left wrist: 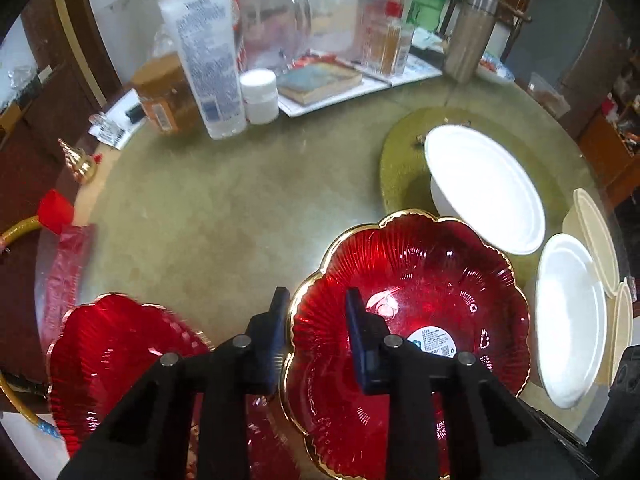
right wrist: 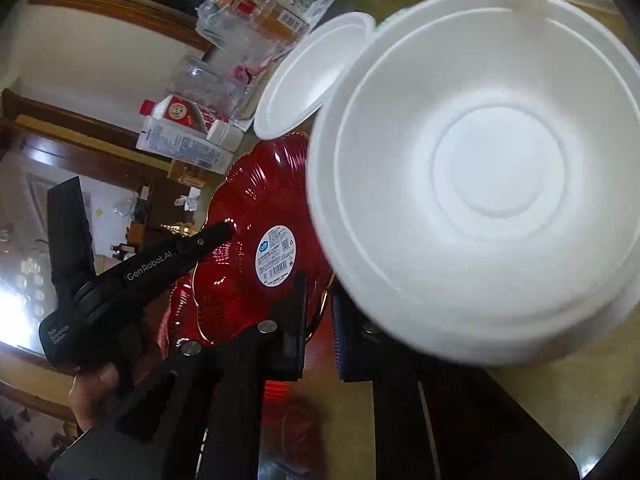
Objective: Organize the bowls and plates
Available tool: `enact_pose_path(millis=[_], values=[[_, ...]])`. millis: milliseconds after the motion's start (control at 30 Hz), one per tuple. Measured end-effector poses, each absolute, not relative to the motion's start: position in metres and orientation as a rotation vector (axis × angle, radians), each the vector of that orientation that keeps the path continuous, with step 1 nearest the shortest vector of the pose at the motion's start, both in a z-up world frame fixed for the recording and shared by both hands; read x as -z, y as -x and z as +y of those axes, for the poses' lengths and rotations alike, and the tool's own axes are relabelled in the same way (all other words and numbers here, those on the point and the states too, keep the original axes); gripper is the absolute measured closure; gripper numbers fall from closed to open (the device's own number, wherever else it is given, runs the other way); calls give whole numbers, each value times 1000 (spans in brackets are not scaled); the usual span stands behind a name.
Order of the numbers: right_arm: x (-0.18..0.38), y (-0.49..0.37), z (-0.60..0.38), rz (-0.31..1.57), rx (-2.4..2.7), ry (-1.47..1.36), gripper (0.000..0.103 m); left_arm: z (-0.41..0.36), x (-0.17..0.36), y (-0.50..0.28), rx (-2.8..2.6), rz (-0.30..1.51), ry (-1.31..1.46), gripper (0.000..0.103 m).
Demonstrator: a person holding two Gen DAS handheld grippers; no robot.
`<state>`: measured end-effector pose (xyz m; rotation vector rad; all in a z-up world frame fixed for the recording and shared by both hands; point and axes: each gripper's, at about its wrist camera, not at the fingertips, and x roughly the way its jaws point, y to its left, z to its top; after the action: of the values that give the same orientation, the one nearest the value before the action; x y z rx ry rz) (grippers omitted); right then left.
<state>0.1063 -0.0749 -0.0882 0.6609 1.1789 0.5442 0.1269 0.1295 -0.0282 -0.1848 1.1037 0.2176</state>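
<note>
The red gold-rimmed bowl (left wrist: 412, 320) with the round sticker sits on the counter (left wrist: 224, 216), and your left tool (left wrist: 316, 304) straddles its near-left rim, one finger outside and one inside; whether the pads already press on the rim cannot be told. A second red bowl (left wrist: 120, 360) lies just beside it, to the left. Your right tool (right wrist: 318, 300) is pinched on the edge of a white foam bowl (right wrist: 480, 184), tilted up toward the camera. Behind the red bowl a white foam plate (left wrist: 484, 188) rests on a gold mat (left wrist: 400, 160). Bottles and a book stand at the far edge.
</note>
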Motion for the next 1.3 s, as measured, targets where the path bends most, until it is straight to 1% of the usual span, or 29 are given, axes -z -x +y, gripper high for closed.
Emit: enact_pose_path(millis=[267, 433, 567, 667, 867, 1033, 1300], values=[[62, -90, -52, 1126, -610, -624, 92, 152, -2, -85, -265, 997, 207, 78], [35, -76, -20, 1072, -676, -556, 92, 178, -23, -42, -308, 910, 251, 79], [24, -64, 7, 1058, -734, -508, 92, 202, -30, -12, -351, 864, 284, 79], [22, -57, 30, 1066, -774, -462, 92, 219, -25, 7, -387, 855, 306, 79], [36, -50, 63, 1118, -810, -393, 92, 249, 7, 26, -436, 914, 373, 79], [51, -46, 84, 1172, -805, -336, 92, 258, 26, 31, -460, 947, 398, 78], [55, -43, 103, 1186, -756, -211, 92, 256, 34, 29, -495, 965, 351, 78]])
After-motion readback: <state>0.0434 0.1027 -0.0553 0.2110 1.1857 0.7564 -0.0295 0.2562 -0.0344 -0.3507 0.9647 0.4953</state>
